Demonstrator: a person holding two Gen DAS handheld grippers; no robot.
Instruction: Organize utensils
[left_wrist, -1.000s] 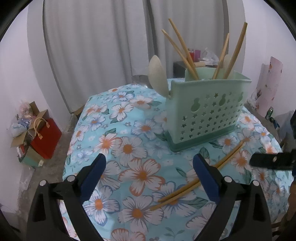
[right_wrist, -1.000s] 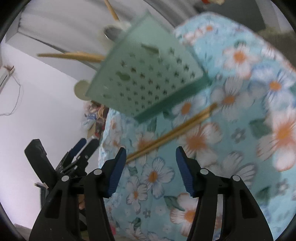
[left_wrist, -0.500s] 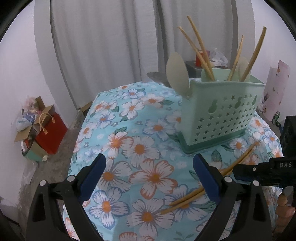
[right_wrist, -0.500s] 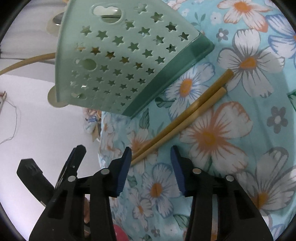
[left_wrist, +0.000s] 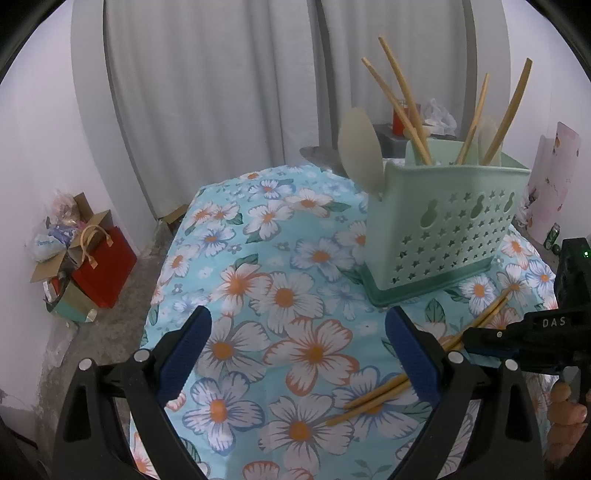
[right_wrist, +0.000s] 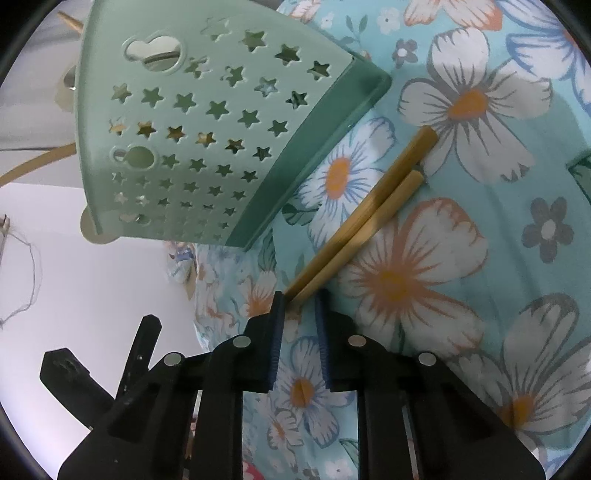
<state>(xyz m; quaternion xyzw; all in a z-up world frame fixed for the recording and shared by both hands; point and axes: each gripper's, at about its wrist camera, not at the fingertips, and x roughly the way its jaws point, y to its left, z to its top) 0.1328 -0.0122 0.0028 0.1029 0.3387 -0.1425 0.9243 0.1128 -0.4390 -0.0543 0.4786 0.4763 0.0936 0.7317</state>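
Two bamboo chopsticks (right_wrist: 369, 218) lie side by side on the flowered tablecloth, just in front of the mint-green star-punched utensil caddy (right_wrist: 192, 129). My right gripper (right_wrist: 299, 299) is low over them, its jaws closing, with the pair passing between the blue pads. One pad touches a stick; a thin gap shows at the other. In the left wrist view the chopsticks (left_wrist: 373, 395) run under the right gripper (left_wrist: 480, 338). The caddy (left_wrist: 443, 229) holds several wooden utensils and chopsticks. My left gripper (left_wrist: 297, 321) hovers open above the cloth with nothing between its fingers.
The table's left edge drops to the floor, where a red paper bag (left_wrist: 103, 266) and a cardboard box (left_wrist: 48, 266) stand by the wall. White curtains hang behind. A person's fingers (left_wrist: 565, 402) hold the right gripper's handle. A pink sheet (left_wrist: 554, 177) leans at the far right.
The right gripper has come down onto the chopsticks and rolled, and its jaws have narrowed from wide to nearly closed around them. It has entered the left view from the right.
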